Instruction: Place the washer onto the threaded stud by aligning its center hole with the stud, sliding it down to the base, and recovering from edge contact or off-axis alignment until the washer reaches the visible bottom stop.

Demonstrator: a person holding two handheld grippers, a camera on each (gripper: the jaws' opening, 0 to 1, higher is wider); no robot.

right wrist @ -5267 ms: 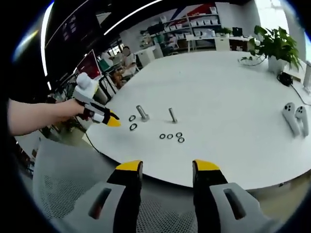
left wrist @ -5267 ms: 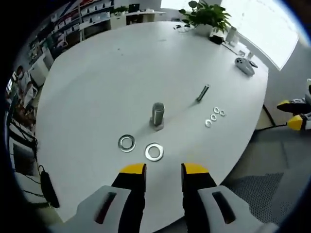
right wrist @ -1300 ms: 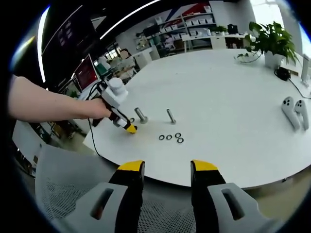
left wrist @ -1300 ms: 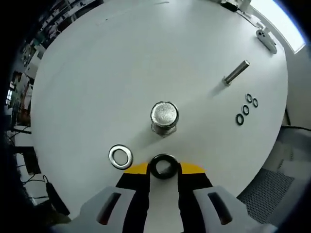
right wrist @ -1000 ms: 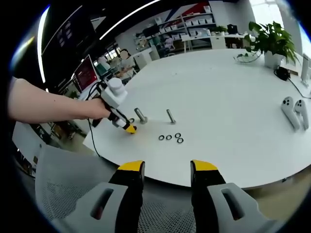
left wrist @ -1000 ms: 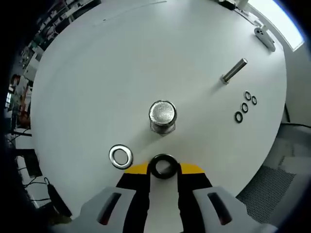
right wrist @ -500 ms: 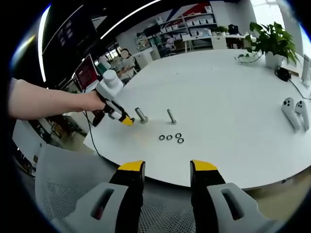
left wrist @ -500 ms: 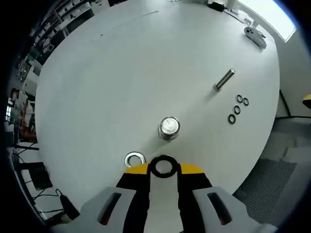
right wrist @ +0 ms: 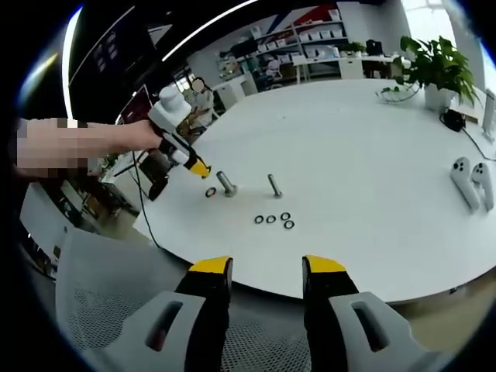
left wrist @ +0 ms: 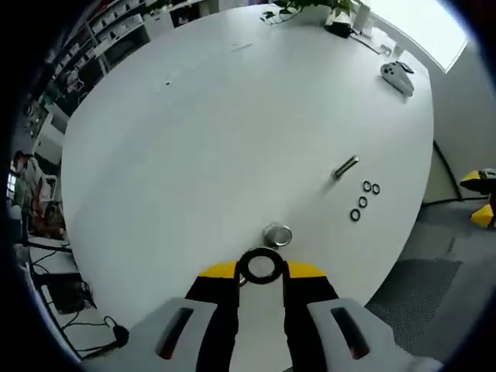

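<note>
Left gripper (left wrist: 261, 270): grey moulded body, black jaws with yellow tips, one slot recess per side. Right gripper (right wrist: 265, 266): identical grey body, black jaws, yellow tips.

Left view: high, looking down on table (left wrist: 194, 139); right view: low, off-edge; both share stud (left wrist: 277, 234).

- The left gripper (right wrist: 200, 170) is higher above the table (right wrist: 372, 178) than a second ago, lifted clear of the surface.
- The washer (left wrist: 260, 266), on the table five seconds ago, is clamped between the left gripper's (left wrist: 260, 270) yellow tips.
- The threaded stud (left wrist: 277, 235) looks smaller and sits just beyond the held washer.
- The second washer (right wrist: 211, 192) lies uncovered on the table beside the stud (right wrist: 226, 183); earlier the gripper hid it.
</note>
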